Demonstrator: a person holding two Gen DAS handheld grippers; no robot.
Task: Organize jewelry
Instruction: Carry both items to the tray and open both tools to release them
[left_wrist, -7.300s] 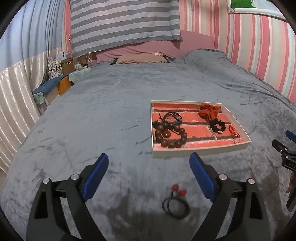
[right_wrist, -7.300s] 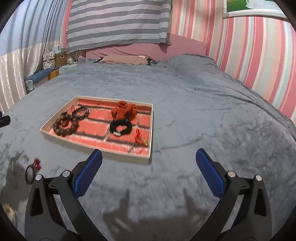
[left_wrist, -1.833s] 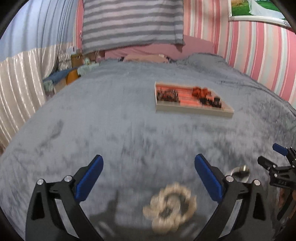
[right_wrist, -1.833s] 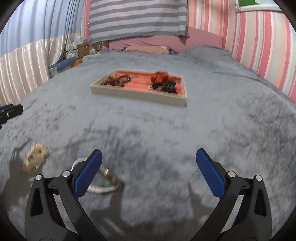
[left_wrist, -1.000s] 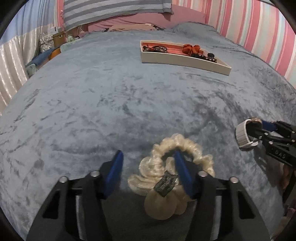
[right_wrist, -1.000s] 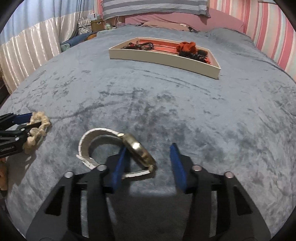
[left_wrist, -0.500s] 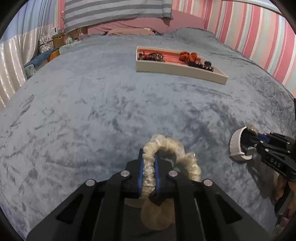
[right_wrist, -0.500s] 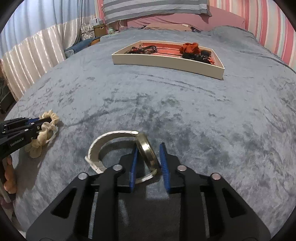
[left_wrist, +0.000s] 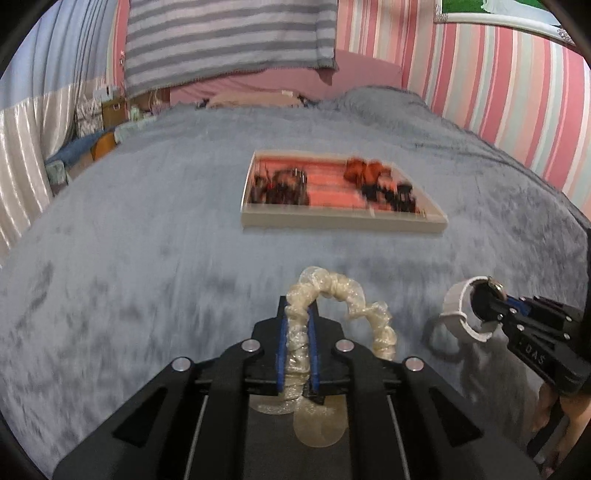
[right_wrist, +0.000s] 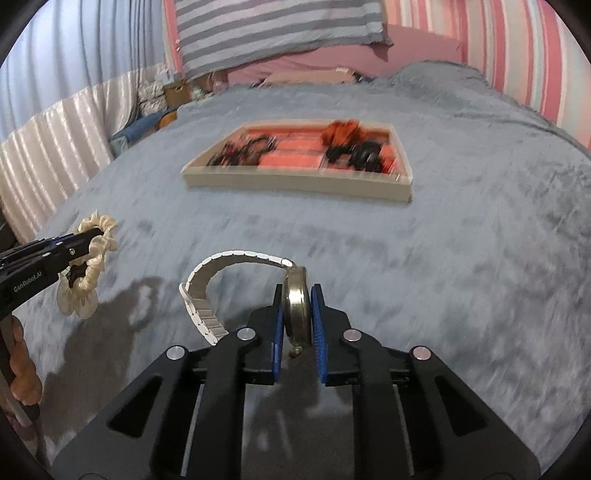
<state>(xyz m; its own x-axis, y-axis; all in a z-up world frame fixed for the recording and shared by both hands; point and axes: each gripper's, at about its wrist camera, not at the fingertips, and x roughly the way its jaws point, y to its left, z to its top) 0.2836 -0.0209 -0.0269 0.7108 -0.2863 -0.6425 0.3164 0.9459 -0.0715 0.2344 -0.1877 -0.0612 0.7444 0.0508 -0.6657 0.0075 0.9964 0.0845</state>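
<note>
We see a grey plush bedspread (left_wrist: 147, 236) with a shallow cream tray lined in coral (right_wrist: 295, 184) on it, holding blurred dark and orange pieces. Nearer than the tray, our left gripper (left_wrist: 298, 325) is clamped on a cream ruffled fabric scrunchie (left_wrist: 343, 291), and our right gripper (right_wrist: 297, 306) pinches a gold-cased wristwatch with white link band (right_wrist: 295, 295).

The left gripper (left_wrist: 297, 332) is clamped on a cream ruffled fabric scrunchie (left_wrist: 334, 295), whose loop arches forward and to the right of the blue-padded fingers (left_wrist: 282, 347). At the right edge, the right gripper (left_wrist: 487, 306) pinches a gold-cased wristwatch with a white link band (left_wrist: 460, 308). Farther back on the grey plush bed cover (left_wrist: 147, 229) lies a cream-rimmed tray with a red lining (left_wrist: 343, 221), its contents blurred.
</note>
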